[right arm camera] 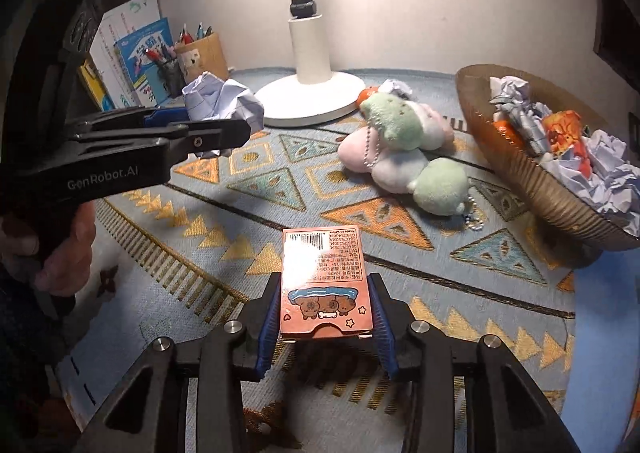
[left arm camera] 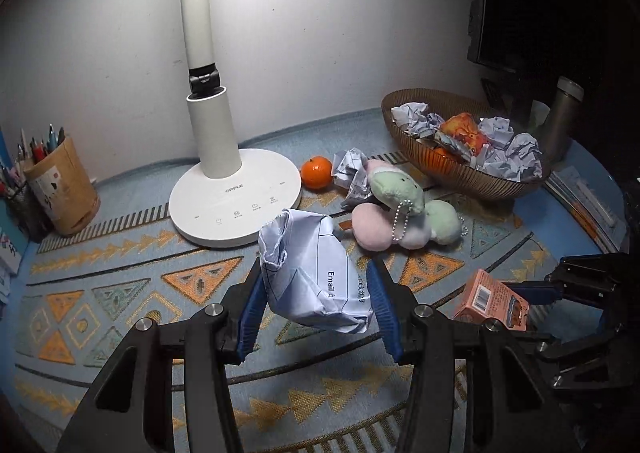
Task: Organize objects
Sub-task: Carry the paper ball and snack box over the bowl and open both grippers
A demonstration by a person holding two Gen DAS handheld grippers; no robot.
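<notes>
My left hand-held gripper point(left arm camera: 316, 293) is clamped on the crumpled paper point(left arm camera: 312, 273), my right one point(right arm camera: 326, 319) on the pink box point(right arm camera: 325, 285); I should carry both steadily toward the basket point(left arm camera: 460, 169).

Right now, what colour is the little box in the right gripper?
Salmon pink, the small box has cartoon animals printed on it; the right wrist view shows it best.

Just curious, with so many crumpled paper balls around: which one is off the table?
The crumpled paper printed "Email", clamped in the left gripper. Another lies beside the orange; the rest sit in the basket.
</notes>
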